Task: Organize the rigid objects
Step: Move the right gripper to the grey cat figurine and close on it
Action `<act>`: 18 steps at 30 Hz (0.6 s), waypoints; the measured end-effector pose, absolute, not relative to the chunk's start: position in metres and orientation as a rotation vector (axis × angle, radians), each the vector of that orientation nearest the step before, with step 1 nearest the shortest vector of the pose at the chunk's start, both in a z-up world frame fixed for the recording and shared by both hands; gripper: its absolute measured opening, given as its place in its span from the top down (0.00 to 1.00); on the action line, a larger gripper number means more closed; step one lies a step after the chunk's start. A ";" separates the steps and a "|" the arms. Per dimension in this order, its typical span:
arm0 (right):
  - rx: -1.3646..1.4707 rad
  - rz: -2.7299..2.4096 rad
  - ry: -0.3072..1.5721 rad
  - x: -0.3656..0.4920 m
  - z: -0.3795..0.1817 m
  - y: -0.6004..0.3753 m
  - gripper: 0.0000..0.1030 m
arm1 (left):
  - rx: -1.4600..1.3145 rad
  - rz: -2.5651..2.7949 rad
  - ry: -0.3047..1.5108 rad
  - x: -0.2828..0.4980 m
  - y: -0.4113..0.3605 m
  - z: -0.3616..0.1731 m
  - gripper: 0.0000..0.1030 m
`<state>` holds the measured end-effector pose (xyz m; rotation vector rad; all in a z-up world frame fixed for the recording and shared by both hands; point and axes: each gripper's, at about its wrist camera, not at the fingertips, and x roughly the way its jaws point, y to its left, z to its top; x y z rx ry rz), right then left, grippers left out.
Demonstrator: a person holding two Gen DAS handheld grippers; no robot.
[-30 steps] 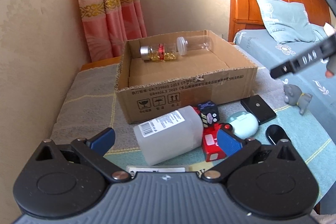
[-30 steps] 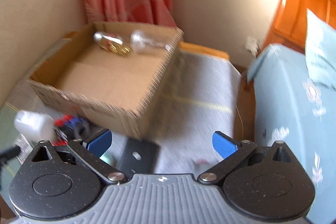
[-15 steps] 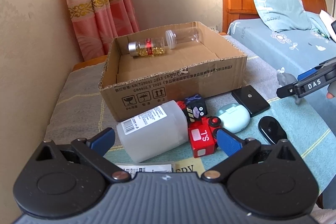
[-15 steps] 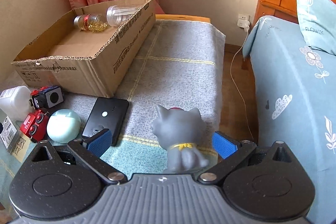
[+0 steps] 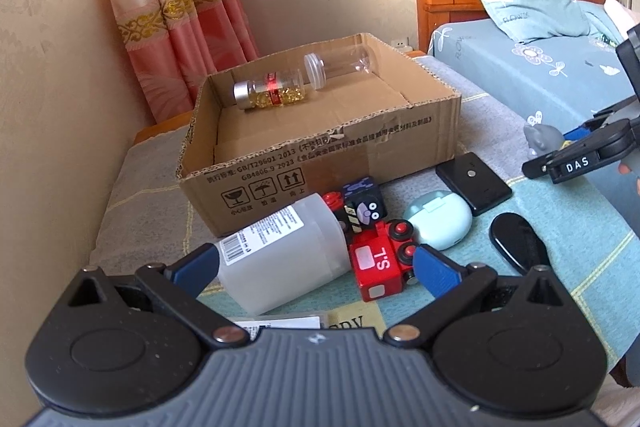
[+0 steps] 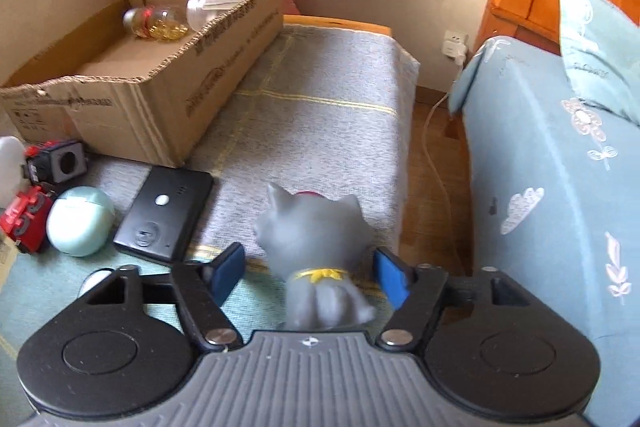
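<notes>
Bedside cloth (image 6: 320,115); right claw (image 6: 310,273) half-open astride cat figurine (image 6: 316,247)

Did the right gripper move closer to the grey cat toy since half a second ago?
Yes. The right gripper has advanced; its fingers now flank the grey cat toy, which looms larger against the black device.

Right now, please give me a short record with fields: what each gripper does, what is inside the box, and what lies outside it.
right gripper: open, fingers either side of the grey cat figurine, not closed on it
left gripper: open, holds nothing
brown cardboard box: holds the glass bottle of yellow capsules and the clear plastic jar
outside box: white plastic bottle, red toy train, mint-green oval case, flat black device
</notes>
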<state>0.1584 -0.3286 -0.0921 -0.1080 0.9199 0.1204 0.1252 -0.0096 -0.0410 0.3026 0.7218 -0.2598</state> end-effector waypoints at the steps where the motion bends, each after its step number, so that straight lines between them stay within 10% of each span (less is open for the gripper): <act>1: -0.105 0.117 0.919 0.158 -0.091 -0.329 0.38 | 0.305 -0.260 0.719 0.125 -0.009 -0.041 0.01; 18: -0.078 0.164 0.969 0.146 -0.066 -0.301 0.44 | 0.313 -0.254 0.711 0.124 0.005 -0.037 0.01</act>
